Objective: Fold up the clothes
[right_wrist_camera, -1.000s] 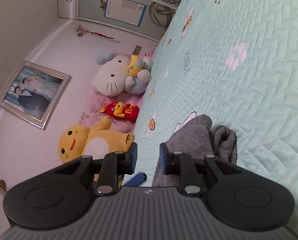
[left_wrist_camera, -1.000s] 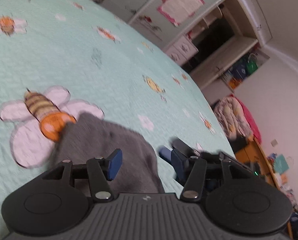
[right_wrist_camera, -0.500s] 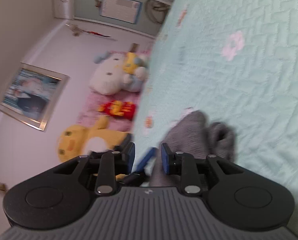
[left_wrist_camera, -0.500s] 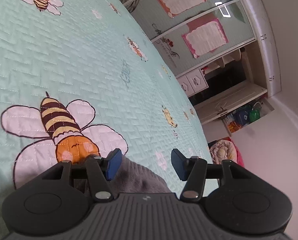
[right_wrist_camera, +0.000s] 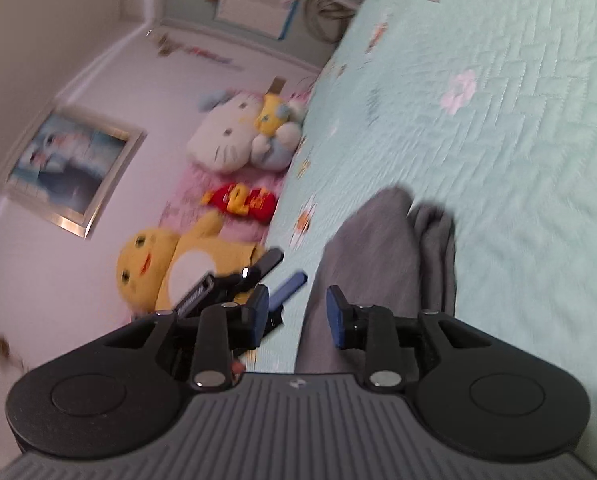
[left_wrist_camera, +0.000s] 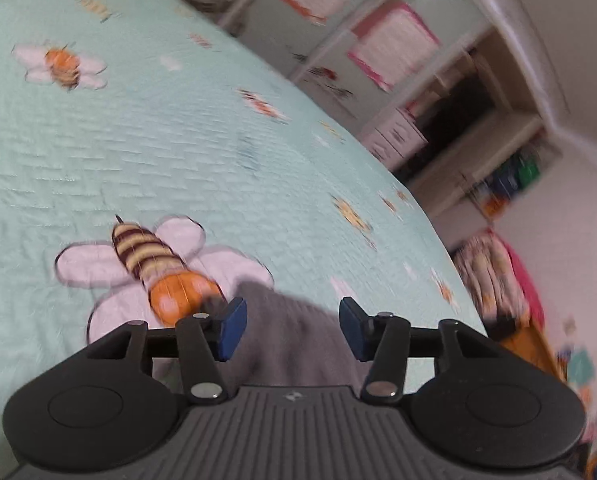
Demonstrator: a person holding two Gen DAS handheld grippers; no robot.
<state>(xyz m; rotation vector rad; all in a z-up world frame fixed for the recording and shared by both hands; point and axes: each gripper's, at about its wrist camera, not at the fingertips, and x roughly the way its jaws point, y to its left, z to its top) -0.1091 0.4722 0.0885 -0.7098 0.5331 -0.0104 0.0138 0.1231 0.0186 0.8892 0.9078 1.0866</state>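
Note:
A grey garment (left_wrist_camera: 294, 340) lies crumpled on the mint quilt with bee prints (left_wrist_camera: 178, 152). My left gripper (left_wrist_camera: 292, 320) hovers over its near end. Its jaws are closing and stand wide apart, with the cloth under the gap and neither pad pressing on it. In the right wrist view the same garment (right_wrist_camera: 378, 248) runs away from me in a long fold. My right gripper (right_wrist_camera: 297, 306) is at its near left edge. Its jaws are opening and grip nothing. A blue finger (right_wrist_camera: 288, 290) of the left gripper shows just beyond it.
Plush toys sit at the head of the bed: a white cat (right_wrist_camera: 234, 140), a red one (right_wrist_camera: 242, 200) and a yellow one (right_wrist_camera: 158, 268). A framed picture (right_wrist_camera: 70, 168) hangs above them. A wardrobe (left_wrist_camera: 358, 40) and a clothes heap (left_wrist_camera: 494, 276) lie past the bed's far edge.
The right gripper's jaws have spread and it has shifted along the garment. The left gripper has come into the right view. The left view swung, and more grey cloth shows ahead.

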